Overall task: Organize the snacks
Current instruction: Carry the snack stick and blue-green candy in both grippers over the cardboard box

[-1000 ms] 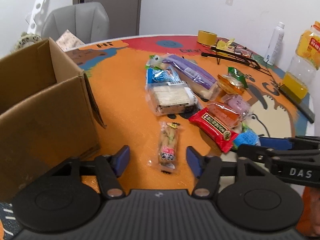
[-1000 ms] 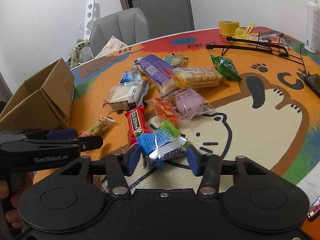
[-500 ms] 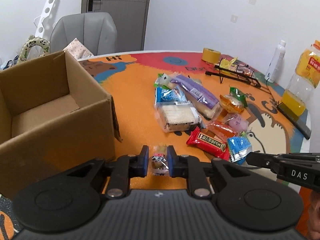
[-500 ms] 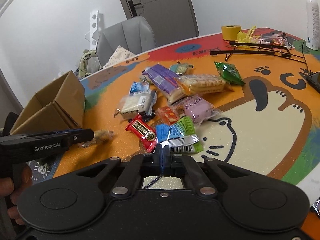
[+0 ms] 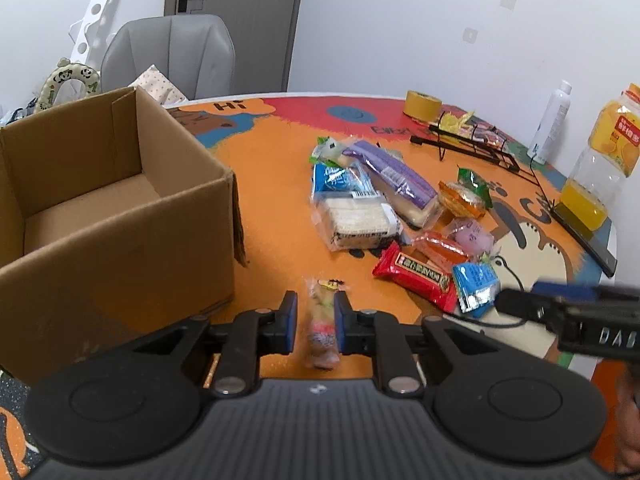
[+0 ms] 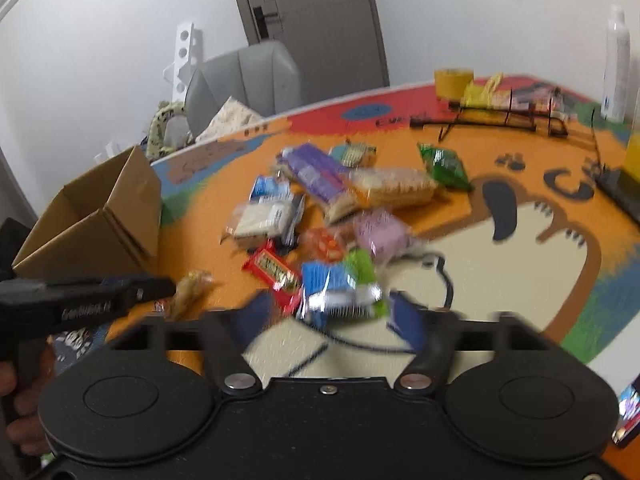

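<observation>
An open brown cardboard box (image 5: 120,216) stands at the left of the table, empty inside. My left gripper (image 5: 316,322) has its jaws slightly apart around a small clear-wrapped snack (image 5: 322,324), which looks blurred between them. A pile of snack packets (image 5: 384,208) lies mid-table, with a red bar (image 5: 416,274) nearest. My right gripper (image 6: 334,310) is open, jaws wide apart and blurred, around a blue, silver and green packet (image 6: 340,288). The box (image 6: 100,216) and my left gripper (image 6: 154,290) also show in the right wrist view.
A yellow tape roll (image 5: 422,104), a black wire rack (image 5: 472,144), a white bottle (image 5: 550,120) and an orange juice jug (image 5: 604,160) stand at the far and right side. A grey chair (image 5: 172,56) is behind the table. A phone (image 6: 630,412) lies at the right edge.
My left gripper's jaws have parted a little around the small snack. My right gripper, shut half a second ago, has opened wide around the blue-green packet. Both views are motion-blurred.
</observation>
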The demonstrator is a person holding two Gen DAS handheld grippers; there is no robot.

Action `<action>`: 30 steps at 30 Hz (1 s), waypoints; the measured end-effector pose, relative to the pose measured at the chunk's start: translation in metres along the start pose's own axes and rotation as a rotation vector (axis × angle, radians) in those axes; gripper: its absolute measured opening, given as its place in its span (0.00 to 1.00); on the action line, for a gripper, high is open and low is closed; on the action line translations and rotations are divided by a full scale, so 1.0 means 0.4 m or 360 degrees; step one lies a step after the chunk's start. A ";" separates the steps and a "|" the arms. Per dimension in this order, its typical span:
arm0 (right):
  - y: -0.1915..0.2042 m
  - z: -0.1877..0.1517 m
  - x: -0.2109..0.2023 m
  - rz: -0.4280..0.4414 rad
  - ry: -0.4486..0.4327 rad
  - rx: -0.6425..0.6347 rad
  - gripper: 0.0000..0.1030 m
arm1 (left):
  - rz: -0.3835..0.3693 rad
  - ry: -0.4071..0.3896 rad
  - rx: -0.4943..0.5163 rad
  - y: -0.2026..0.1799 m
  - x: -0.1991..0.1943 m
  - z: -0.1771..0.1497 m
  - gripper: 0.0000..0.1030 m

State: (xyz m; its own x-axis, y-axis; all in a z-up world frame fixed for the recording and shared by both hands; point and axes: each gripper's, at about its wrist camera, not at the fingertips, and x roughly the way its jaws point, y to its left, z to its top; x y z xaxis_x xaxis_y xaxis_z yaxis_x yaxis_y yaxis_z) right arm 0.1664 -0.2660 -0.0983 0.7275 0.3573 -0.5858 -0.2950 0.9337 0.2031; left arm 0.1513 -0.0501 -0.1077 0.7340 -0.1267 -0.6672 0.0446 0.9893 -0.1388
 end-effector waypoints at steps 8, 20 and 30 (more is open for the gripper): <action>-0.006 0.005 0.076 -0.0011 0.0065 -0.0002 0.79 | 0.0058 0.0020 -0.0017 0.019 0.007 -0.001 0.48; -0.016 0.004 0.109 -0.0016 0.0086 -0.0044 0.64 | 0.0067 0.0052 0.0013 -0.014 0.071 -0.003 0.48; -0.024 -0.001 0.069 0.0078 0.0056 0.0031 0.38 | 0.0140 0.0052 0.0111 -0.025 0.067 -0.010 0.18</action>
State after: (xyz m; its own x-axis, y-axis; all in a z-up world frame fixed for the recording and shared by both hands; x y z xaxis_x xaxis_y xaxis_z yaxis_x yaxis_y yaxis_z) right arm 0.1893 -0.2653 -0.1167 0.6902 0.4019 -0.6018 -0.3175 0.9155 0.2473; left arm 0.1679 -0.0639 -0.1271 0.7147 -0.0401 -0.6983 0.0286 0.9992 -0.0281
